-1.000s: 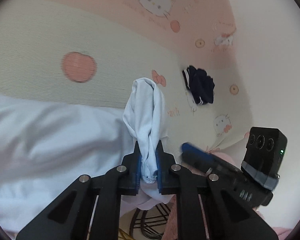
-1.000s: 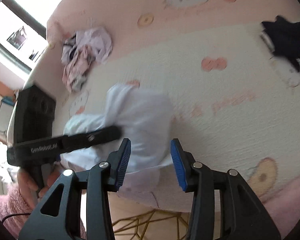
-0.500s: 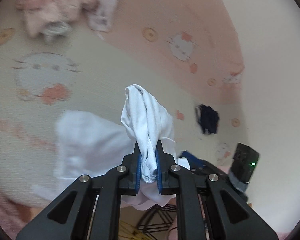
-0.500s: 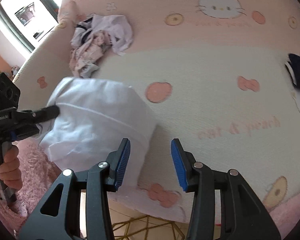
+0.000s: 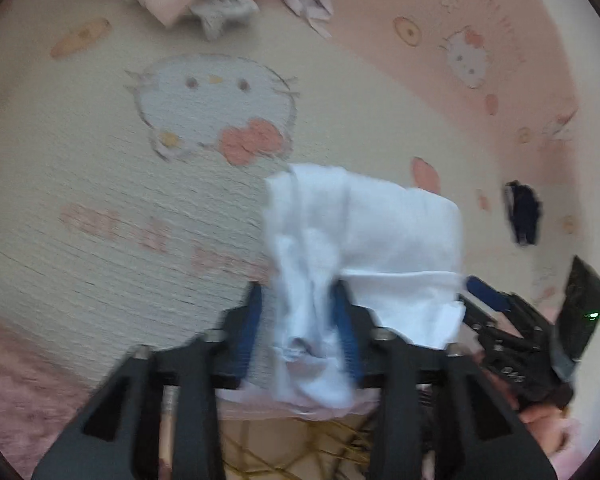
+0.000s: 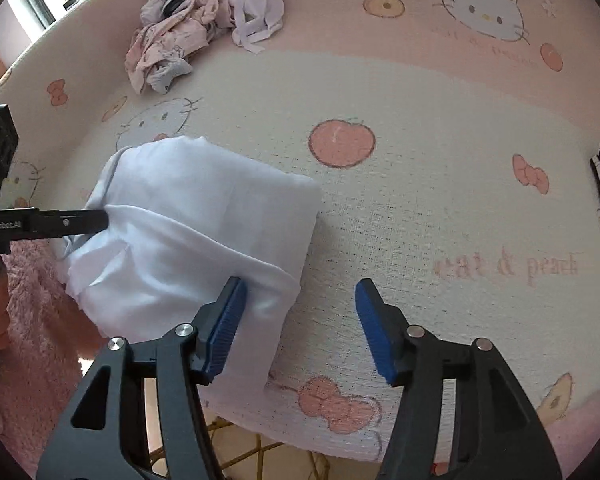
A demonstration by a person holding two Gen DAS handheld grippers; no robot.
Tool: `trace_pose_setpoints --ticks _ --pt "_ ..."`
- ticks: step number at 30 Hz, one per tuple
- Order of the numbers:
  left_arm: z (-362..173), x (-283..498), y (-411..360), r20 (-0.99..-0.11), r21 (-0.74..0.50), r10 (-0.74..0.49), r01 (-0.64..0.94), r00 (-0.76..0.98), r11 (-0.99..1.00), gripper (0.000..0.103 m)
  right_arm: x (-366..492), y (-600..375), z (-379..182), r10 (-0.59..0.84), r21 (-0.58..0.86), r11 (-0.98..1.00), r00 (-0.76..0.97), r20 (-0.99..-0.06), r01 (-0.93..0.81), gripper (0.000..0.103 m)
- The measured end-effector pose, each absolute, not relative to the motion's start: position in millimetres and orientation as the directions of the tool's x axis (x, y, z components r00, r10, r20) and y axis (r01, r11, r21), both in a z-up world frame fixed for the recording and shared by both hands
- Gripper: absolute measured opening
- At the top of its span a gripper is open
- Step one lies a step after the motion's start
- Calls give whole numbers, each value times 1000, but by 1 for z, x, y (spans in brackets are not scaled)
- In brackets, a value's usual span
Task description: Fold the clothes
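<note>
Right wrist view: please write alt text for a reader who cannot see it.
A folded white garment lies on a cartoon-print cover. The right gripper, jaws opening, holds nothing. A crumpled clothes pile sits behind.

Right gripper (image 6: 300,312) jaws opening, empty; white garment (image 6: 196,236) folded on mat (image 6: 420,216)

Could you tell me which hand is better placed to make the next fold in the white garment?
Probably the left gripper: the white garment lies bunched between its opening jaws, while the right gripper has only mat between its opening jaws.
</note>
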State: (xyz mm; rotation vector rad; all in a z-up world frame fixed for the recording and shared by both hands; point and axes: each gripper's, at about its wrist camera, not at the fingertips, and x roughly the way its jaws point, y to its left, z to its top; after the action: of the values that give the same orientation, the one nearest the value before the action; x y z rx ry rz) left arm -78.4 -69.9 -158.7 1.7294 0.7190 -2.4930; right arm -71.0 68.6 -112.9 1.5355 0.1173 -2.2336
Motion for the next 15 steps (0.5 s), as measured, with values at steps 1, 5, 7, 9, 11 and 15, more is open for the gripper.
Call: trace_pose_setpoints --ticks 1,5,7,9,11,15 --pt "-147 -77 -67 -878 -351 226 247 -422 -903 40 -72 72 -110 -306 182 -908 -302 -903 377 58" --pt "-117 -78 -42 -824 -353 265 89 -501 -931 40 -63 74 -89 -364 207 -895 -376 -852 396 58" --pt "-130 -85 -20 -844 -319 272 26 -462 -947 40 -57 65 -86 -414 243 -865 -351 -840 439 58" --pt "-145 -90 -5 -867 -298 273 -4 -418 -954 40 -55 56 -97 -398 236 -860 -307 -864 452 56" --pt "-174 -95 -5 -903 -268 232 51 -362 -962 38 -54 51 -110 -360 214 -865 -264 -895 454 56" --pt "-178 -92 -28 -899 -288 230 105 -373 -952 21 -60 74 -117 -370 276 -880 -192 -909 386 59"
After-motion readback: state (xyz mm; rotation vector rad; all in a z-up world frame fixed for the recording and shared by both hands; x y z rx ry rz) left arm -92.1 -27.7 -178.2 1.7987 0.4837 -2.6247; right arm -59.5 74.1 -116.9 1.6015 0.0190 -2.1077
